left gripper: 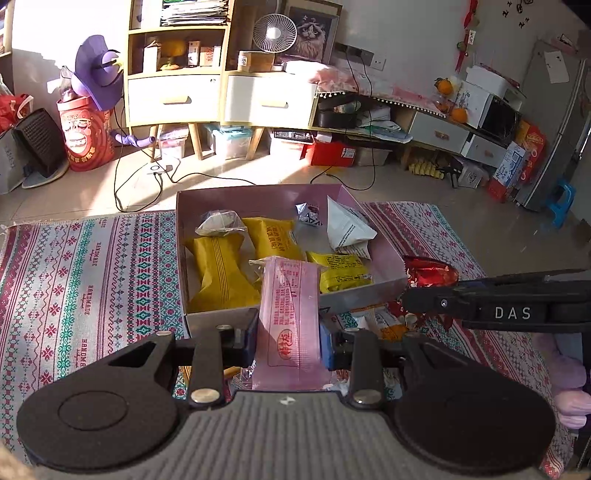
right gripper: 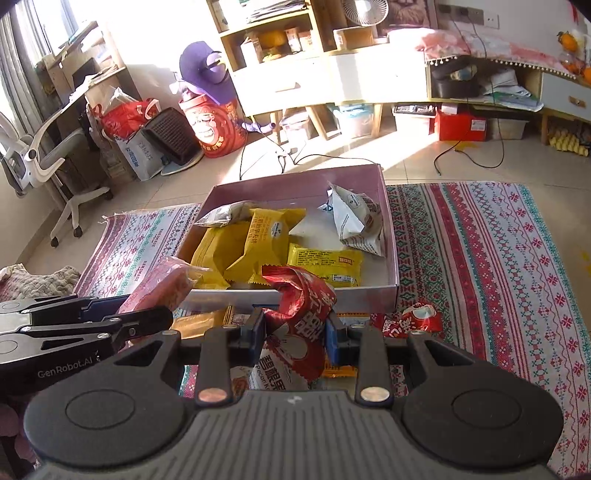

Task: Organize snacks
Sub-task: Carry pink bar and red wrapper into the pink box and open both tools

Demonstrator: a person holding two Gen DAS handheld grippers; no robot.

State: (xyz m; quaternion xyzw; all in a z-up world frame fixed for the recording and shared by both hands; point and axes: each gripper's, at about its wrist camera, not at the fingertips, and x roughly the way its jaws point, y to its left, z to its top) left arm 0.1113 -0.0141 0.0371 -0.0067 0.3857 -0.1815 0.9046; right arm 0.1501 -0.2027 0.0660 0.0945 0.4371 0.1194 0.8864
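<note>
Hard sunlight enters from about ten o'clock, blowing out the white wall (left gripper: 55, 33) and window area (right gripper: 48, 22) and laying bright patches across the pale tiled floor (left gripper: 207, 177). Fisheye curvature bends the edges, corners vignette dark, and focus stays fairly sharp.

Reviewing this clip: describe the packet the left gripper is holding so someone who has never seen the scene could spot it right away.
Start at the pink cardboard box on the patterned rug. At the box's near wall, the left gripper is shut on a pink packet, held upright with its top over the wall. It is the only pale pink wrapper with red print; those in the box are yellow or white, and the right gripper's is red.
</note>
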